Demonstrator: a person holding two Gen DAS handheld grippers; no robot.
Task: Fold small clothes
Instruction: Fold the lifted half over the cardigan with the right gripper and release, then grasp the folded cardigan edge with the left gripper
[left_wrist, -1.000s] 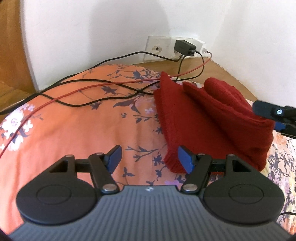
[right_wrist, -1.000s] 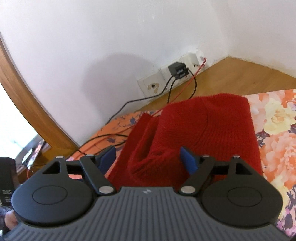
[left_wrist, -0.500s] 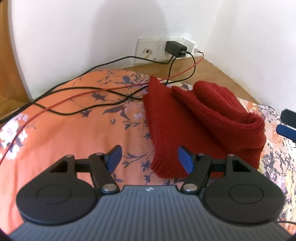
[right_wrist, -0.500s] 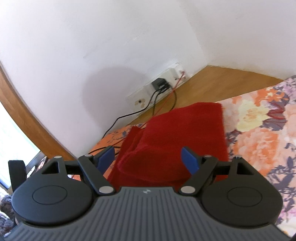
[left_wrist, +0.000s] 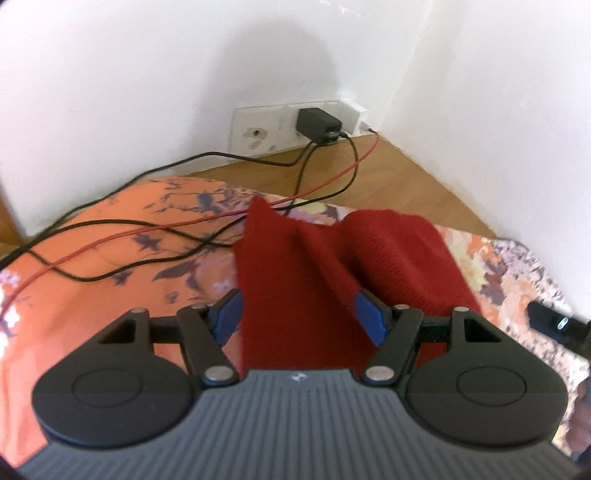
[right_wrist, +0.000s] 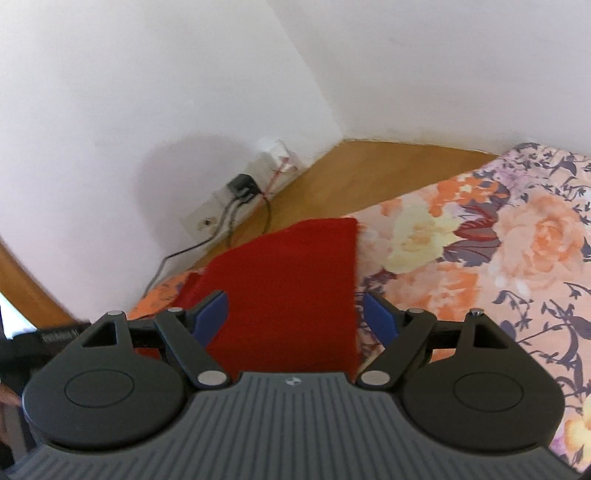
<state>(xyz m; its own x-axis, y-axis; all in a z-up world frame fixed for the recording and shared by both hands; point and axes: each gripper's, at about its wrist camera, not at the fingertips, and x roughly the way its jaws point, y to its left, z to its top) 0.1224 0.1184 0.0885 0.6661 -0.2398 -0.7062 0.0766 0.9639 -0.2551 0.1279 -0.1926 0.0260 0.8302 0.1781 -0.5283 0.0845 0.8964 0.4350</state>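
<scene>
- Red knitted garment (left_wrist: 295, 288) lies folded on our floral bedspread (left_wrist: 110, 280).
- Our left gripper (left_wrist: 299, 314) and right gripper (right_wrist: 295, 314) hover above it, both spread wide, grasping nothing.

Both wrist views look close over the red knit (left_wrist: 295, 295) (right_wrist: 288, 295) toward the corner wall socket (left_wrist: 255, 133) (right_wrist: 203, 223).
</scene>
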